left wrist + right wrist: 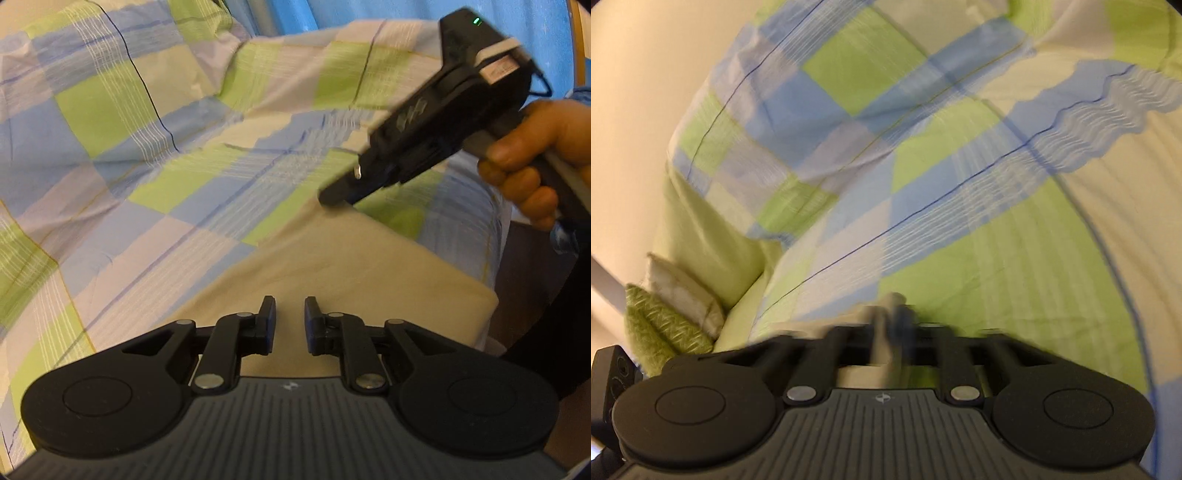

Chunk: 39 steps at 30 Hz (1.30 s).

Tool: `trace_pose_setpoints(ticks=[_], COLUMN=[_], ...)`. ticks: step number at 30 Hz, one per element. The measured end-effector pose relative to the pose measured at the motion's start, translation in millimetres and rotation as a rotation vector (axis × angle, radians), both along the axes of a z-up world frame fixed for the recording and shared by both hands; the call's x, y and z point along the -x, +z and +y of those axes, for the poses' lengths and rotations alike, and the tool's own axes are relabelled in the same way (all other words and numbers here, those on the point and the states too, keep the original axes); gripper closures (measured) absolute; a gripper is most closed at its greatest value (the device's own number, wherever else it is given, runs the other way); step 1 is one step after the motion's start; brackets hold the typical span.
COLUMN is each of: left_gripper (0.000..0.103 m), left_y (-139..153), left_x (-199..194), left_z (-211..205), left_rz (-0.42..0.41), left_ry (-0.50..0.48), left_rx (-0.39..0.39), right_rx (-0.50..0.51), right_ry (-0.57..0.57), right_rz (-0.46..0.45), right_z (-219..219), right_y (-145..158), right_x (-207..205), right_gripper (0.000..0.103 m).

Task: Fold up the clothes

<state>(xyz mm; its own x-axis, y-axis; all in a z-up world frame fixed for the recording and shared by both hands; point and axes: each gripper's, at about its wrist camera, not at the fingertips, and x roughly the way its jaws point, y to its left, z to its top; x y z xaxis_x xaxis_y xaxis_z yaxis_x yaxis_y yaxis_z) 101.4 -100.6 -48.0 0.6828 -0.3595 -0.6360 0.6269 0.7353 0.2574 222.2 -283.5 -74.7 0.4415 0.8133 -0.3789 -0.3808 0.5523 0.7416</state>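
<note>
Cloth (351,266), plain and beige, lies flat on the bed's checked cover (122,155) near the bed's edge. Left tongs (290,323) hover just above it, a bit apart, holding nothing. Right tongs (334,195), held by a hand (535,162), pinch the cloth's far corner. Blurry right view shows beige cloth squeezed between those tongs (888,325).

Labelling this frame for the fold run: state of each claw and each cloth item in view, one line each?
left claw: open, jaws apart, empty, above the beige garment.
right claw: shut on a corner of the beige garment.
beige garment: lying flat on the bed, one corner pinched.
checked bedsheet: spread out, wrinkled.
green pillows: stacked at the wall.
</note>
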Motion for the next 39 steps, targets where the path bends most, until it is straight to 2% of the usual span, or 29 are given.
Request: trace_pose_setpoints(ticks=[1, 3, 6, 8, 10, 14, 17, 21, 23, 24, 25, 29, 33, 35, 38, 39], left_gripper=[0.089, 0.089, 0.089, 0.089, 0.082, 0.081, 0.068, 0.062, 0.071, 0.100, 0.103, 0.103, 0.102, 0.100, 0.093, 0.086], left_y=[2, 2, -2, -3, -4, 6, 10, 9, 8, 7, 7, 11, 2, 2, 4, 5], left_x=[-1, -5, -10, -14, -17, -28, -40, -59, -68, -70, -68, -54, -54, -56, -58, -59], left_z=[1, 1, -2, -1, -1, 21, 45, 80, 95, 99, 101, 105, 106, 107, 110, 112], left_rz=[-0.003, -0.001, 0.003, -0.002, -0.007, -0.029, 0.002, 0.074, 0.144, 0.176, 0.178, 0.111, 0.124, 0.126, 0.128, 0.130], left_ry=[0.002, 0.007, 0.014, 0.024, 0.035, 0.097, 0.089, 0.068, 0.046, 0.022, 0.008, 0.043, 0.093, 0.102, 0.117, 0.125], left_rx=[0.015, 0.031, 0.010, 0.004, 0.001, 0.012, -0.016, -0.025, 0.033, 0.050, 0.050, 0.059, 0.070, 0.070, 0.054, 0.048], right_rx=[-0.021, 0.057, 0.148, 0.160, 0.186, 0.204, 0.195, 0.186, 0.185, 0.187, 0.190, 0.221, 0.227, 0.218, 0.184, 0.176], right_ry=[0.027, 0.016, -0.026, -0.029, -0.024, -0.016, -0.019, -0.031, -0.045, -0.051, -0.059, -0.088, -0.101, -0.112, -0.151, -0.165], right_rz=[-0.012, 0.001, 0.004, -0.013, -0.033, -0.050, -0.036, -0.021, -0.020, -0.024, -0.030, -0.040, -0.035, -0.023, -0.007, -0.013], right_z=[4, 9, 7, 6, 8, 9, 9, 7, 7, 8, 9, 13, 15, 12, 4, 2], right_y=[1, -4, -10, -9, -9, -10, -11, -10, -10, -8, -7, -6, -8, -9, -10, -8], right_x=[-1, -8, -11, -8, -6, -3, -3, -4, -4, -3, -3, -2, -2, -2, -2, -1], right_gripper=[0.096, 0.096, 0.097, 0.096, 0.096, 0.095, 0.095, 0.096, 0.096, 0.096, 0.096, 0.097, 0.097, 0.094, 0.086, 0.086])
